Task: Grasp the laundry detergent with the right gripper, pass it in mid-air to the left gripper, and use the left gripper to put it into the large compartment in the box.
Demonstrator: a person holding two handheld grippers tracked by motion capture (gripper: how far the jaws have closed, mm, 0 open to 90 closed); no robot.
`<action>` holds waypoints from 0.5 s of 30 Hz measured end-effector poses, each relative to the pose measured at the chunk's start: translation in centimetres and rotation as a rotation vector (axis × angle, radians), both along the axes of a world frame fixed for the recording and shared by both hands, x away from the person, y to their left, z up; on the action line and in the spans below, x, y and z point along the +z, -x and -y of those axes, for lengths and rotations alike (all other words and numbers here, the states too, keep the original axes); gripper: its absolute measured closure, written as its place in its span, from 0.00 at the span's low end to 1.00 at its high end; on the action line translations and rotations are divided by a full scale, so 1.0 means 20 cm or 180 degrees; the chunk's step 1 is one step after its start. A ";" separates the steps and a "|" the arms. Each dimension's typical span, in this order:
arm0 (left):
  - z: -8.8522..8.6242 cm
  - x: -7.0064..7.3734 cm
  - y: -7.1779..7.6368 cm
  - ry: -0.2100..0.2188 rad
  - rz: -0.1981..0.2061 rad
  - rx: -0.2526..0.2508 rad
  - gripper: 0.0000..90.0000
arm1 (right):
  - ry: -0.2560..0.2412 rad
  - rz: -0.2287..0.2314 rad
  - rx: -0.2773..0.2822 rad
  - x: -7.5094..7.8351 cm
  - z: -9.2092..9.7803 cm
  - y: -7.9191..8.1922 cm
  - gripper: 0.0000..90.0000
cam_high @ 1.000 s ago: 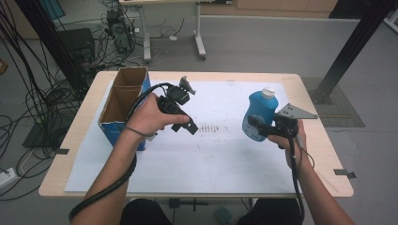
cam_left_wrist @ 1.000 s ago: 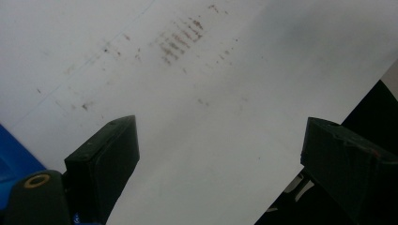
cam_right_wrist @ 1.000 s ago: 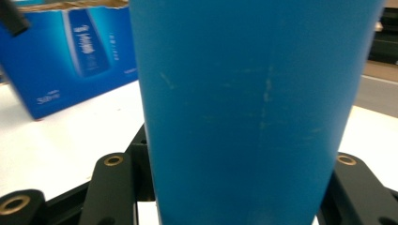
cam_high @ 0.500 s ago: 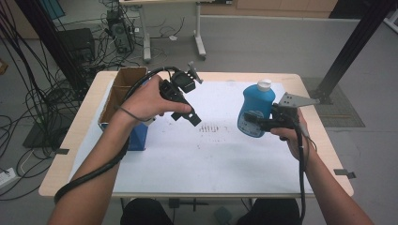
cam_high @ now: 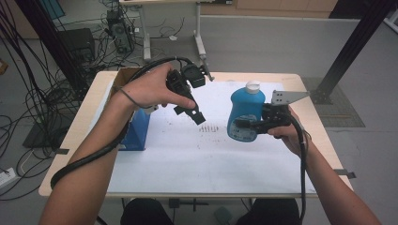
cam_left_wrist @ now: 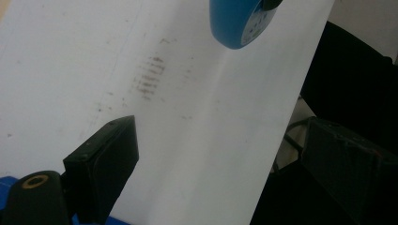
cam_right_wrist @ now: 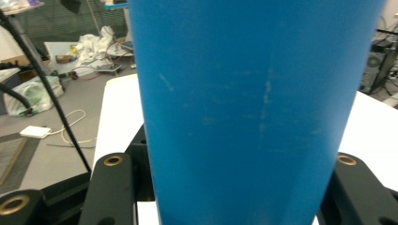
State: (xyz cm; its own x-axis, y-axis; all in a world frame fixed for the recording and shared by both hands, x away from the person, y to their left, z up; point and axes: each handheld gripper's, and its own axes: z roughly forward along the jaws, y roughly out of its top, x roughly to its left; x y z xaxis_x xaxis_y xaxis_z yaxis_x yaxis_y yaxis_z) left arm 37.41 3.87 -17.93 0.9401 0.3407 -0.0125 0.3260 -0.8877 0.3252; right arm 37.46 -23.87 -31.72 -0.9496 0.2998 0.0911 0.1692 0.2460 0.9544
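Observation:
My right gripper (cam_high: 240,125) is shut on a blue bottle (cam_high: 245,115) with a white cap (cam_high: 253,86) and holds it upright above the white sheet (cam_high: 187,159), right of centre. In the right gripper view the bottle's blue wall (cam_right_wrist: 248,108) sits between the two black jaws, pressed on both sides. A hand holds my left gripper (cam_high: 197,116) in the air left of the bottle, tilted down toward the sheet. Its jaws stand wide apart with nothing between them (cam_left_wrist: 223,129), and the bottle's underside (cam_left_wrist: 237,23) hangs beyond them.
An open cardboard box with a blue side (cam_high: 137,131) stands at the table's left, partly behind the left forearm. Dark smudges (cam_high: 211,127) mark the sheet's middle. The wooden table edge (cam_high: 324,140) runs close on the right. Cables and stands crowd the floor behind.
The left gripper has risen and swung toward the table's middle. The right gripper has lifted the bottle off the sheet and carried it a little left.

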 end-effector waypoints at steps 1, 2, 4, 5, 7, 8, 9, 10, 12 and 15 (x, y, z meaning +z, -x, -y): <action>0.01 0.00 0.00 0.0012 -0.0009 -0.0035 0.13 | 0.0006 0.0001 0.0029 0.00 0.00 0.00 0.49; 0.01 0.01 0.00 0.0025 -0.0027 -0.0051 0.13 | 0.0010 0.0006 0.0072 0.01 -0.01 0.00 0.49; 0.02 0.02 0.00 0.0036 -0.0014 -0.0089 0.13 | 0.0012 0.0009 0.0132 0.01 -0.02 0.00 0.49; 0.03 0.02 0.00 0.0033 -0.0016 -0.0112 0.13 | 0.0008 0.0013 0.0162 0.01 -0.03 0.00 0.49; 0.04 0.03 0.00 0.0026 -0.0033 -0.0201 0.13 | 0.0005 0.0014 0.0239 0.02 -0.04 0.01 0.49; 0.05 0.03 0.00 0.0014 -0.0033 -0.0243 0.13 | 0.0003 0.0017 0.0272 0.02 -0.04 0.01 0.49; 0.06 0.03 0.01 0.0003 -0.0018 -0.0286 0.13 | 0.0004 0.0026 0.0301 0.02 -0.05 0.01 0.49; 0.07 0.03 0.01 -0.0006 -0.0014 -0.0312 0.13 | 0.0005 0.0027 0.0324 0.03 -0.06 0.01 0.49; 0.08 0.03 0.01 -0.0033 0.0000 -0.0357 0.13 | 0.0015 0.0034 0.0381 0.03 -0.07 0.01 0.49; 0.11 0.04 0.02 -0.0055 -0.0028 -0.0455 0.13 | 0.0042 0.0038 0.0468 0.04 -0.08 0.01 0.49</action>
